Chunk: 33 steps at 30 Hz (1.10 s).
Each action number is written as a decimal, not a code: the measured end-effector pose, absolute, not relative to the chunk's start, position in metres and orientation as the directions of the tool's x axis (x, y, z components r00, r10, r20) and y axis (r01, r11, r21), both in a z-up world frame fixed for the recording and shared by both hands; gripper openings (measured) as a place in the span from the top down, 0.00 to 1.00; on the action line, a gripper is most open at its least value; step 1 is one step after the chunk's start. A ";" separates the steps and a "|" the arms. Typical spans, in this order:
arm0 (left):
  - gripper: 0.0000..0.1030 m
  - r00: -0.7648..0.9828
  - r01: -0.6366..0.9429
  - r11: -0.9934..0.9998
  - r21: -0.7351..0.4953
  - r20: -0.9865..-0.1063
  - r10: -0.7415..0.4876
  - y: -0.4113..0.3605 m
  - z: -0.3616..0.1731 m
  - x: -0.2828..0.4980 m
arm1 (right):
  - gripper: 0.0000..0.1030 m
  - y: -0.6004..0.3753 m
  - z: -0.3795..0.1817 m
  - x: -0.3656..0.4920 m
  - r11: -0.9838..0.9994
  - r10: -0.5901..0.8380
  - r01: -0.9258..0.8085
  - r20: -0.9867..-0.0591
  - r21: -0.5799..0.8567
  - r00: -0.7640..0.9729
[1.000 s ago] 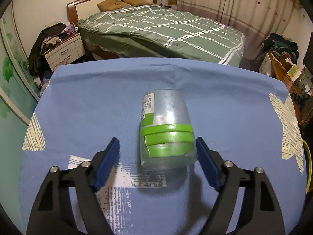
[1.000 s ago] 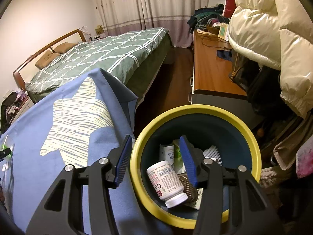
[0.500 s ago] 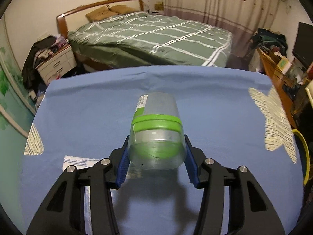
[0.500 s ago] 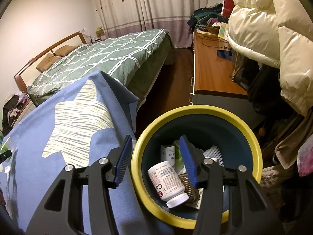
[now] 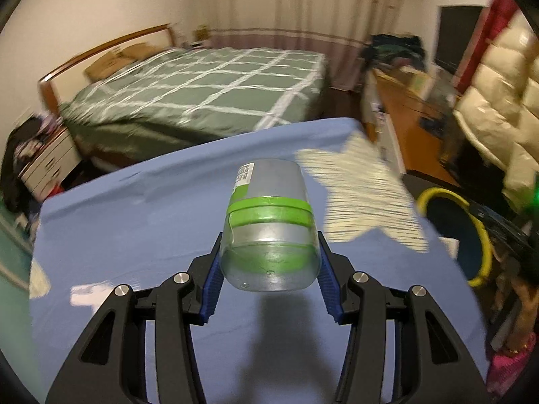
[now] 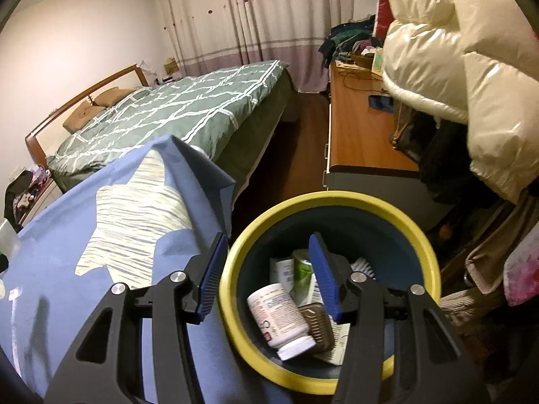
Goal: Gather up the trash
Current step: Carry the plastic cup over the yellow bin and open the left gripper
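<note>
**Jar pinched on the left, bin under the right**

On the left, we see the left hand-held gripper (image 5: 269,269) pinching a clear plastic jar (image 5: 269,222) between its blue pads (image 5: 211,289) — the jar lies on its side, base toward the camera, a green band around it and a printed label on its upper left. It is held above the blue-clothed worktop (image 5: 134,235) and casts a shadow on the cloth below. The pale striped star print (image 5: 357,195) sits just past the jar to the right, and farther right the yellow-rimmed bin (image 5: 485,235) stands off the worktop's edge (this view is smeared, so finer detail is lost).

From the right wrist, the worktop (image 6: 50,286) fills the left side with the star print (image 6: 134,215) on it. The right hand-held gripper (image 6: 266,269) is spread with nothing between its pads, hanging over the near rim of the bin (image 6: 337,198). Inside the bin we make out a white pill bottle (image 6: 279,316), a green can (image 6: 303,269), a brown container (image 6: 318,323) and some paper packaging (image 6: 283,272).
</note>
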<state>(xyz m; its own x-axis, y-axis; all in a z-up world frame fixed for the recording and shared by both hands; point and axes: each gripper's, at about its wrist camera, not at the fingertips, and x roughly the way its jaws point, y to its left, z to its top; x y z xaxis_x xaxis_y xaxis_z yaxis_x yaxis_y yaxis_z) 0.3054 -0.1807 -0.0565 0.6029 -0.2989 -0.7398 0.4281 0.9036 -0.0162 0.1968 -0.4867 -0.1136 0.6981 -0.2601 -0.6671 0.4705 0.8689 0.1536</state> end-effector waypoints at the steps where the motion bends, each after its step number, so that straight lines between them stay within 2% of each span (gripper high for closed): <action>1: 0.52 0.598 0.449 0.893 -0.013 -0.739 -0.311 -0.192 -0.054 0.301 | 0.53 -0.491 -0.112 0.192 0.865 -0.270 0.479 -0.669 0.147 0.693; 7: 0.52 0.520 0.613 0.790 -0.008 -0.749 -0.411 -0.290 -0.047 0.280 | 0.53 -0.518 -0.106 0.167 0.849 -0.282 0.506 -0.677 0.154 0.679; 12: 0.52 0.421 0.709 0.705 -0.031 -0.783 -0.457 -0.377 -0.062 0.270 | 0.53 -0.537 -0.096 0.136 0.841 -0.312 0.523 -0.666 0.138 0.678; 18: 0.52 0.343 0.765 0.643 -0.036 -0.822 -0.454 -0.462 -0.094 0.267 | 0.53 -0.560 -0.094 0.104 0.814 -0.356 0.567 -0.660 0.128 0.661; 27: 0.51 0.290 0.786 0.618 -0.030 -0.864 -0.411 -0.528 -0.133 0.261 | 0.51 -0.580 -0.095 0.078 0.781 -0.392 0.610 -0.654 0.134 0.647; 28: 0.48 0.294 0.782 0.622 -0.024 -0.867 -0.403 -0.529 -0.135 0.262 | 0.51 -0.581 -0.094 0.076 0.781 -0.392 0.610 -0.653 0.135 0.647; 29: 0.29 0.308 0.772 0.635 -0.015 -0.865 -0.395 -0.527 -0.134 0.262 | 0.51 -0.582 -0.094 0.075 0.781 -0.392 0.609 -0.652 0.137 0.649; 30: 0.17 0.329 0.759 0.651 -0.016 -0.854 -0.404 -0.520 -0.128 0.261 | 0.51 -0.580 -0.093 0.075 0.788 -0.381 0.599 -0.650 0.144 0.657; 33: 0.10 0.407 0.732 0.682 0.010 -0.808 -0.425 -0.486 -0.103 0.251 | 0.50 -0.578 -0.092 0.074 0.803 -0.360 0.577 -0.647 0.152 0.672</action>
<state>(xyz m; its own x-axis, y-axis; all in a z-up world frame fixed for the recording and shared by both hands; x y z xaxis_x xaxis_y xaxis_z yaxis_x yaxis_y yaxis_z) 0.2509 -0.4863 -0.1034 0.4071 -0.4254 -0.8083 0.7316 0.6816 0.0097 0.0741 -0.5783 -0.0924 0.6720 -0.3605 -0.6469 0.5768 0.8027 0.1518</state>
